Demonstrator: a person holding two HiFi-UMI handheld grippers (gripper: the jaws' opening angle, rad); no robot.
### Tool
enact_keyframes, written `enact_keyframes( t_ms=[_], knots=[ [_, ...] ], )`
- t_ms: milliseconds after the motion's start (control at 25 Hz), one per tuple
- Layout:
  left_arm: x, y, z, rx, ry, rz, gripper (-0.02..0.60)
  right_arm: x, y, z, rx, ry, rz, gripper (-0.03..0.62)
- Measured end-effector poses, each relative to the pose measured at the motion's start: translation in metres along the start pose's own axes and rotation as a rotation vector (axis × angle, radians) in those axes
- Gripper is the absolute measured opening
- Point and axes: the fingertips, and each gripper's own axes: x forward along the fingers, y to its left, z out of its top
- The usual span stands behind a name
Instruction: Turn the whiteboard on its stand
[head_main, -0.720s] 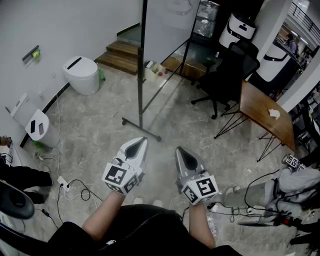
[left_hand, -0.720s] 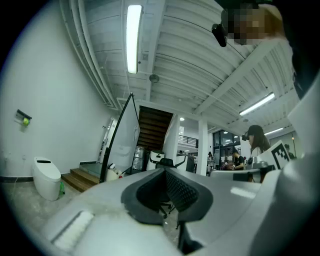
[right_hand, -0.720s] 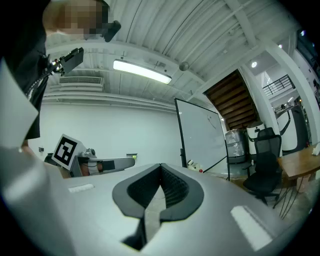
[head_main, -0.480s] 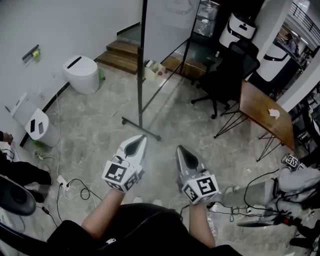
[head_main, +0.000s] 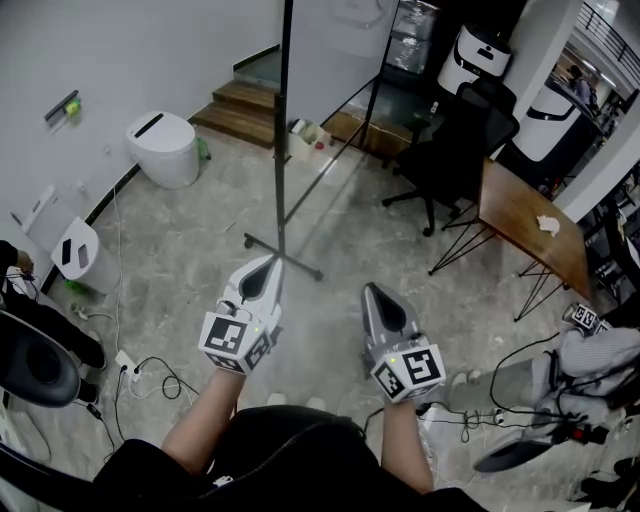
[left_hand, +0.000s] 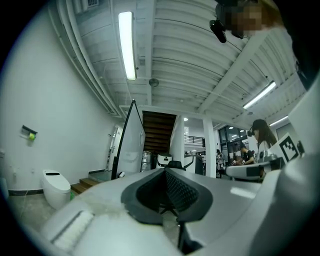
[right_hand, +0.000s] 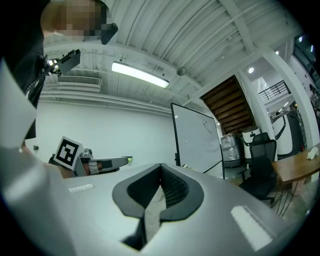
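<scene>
Just at the approach step, well short of the whiteboard (head_main: 335, 60), upright on its stand (head_main: 282, 170) ahead on the floor (head_main: 180, 270). Holding left gripper (head_main: 266, 268) and right gripper (head_main: 373, 292) both closed, empty. Next: step closer, open jaws, clamp the board's edge, swing it round.
</scene>
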Motion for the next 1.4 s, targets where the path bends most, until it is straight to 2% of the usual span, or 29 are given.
enact_keyframes(
  t_ms=[480,720,1040,1400],
  knots=[
    [0.008,0.005,0.016,0.005,-0.028,0.011,0.003,-0.006,-0.018,0.012,-0.007,-0.011,-0.022,0.009],
    [0.016,0.003,0.012,0.020,-0.015,0.034,0.003,-0.009,-0.030,0.016,-0.021,-0.005,-0.032,0.009],
    [0.029,-0.006,0.008,0.004,-0.030,0.059,0.003,-0.007,-0.039,0.026,-0.048,-0.012,0.009,0.009],
    [0.030,-0.022,0.003,0.017,-0.026,0.100,0.003,-0.021,-0.055,0.017,-0.032,0.005,0.042,0.009]
  ],
)
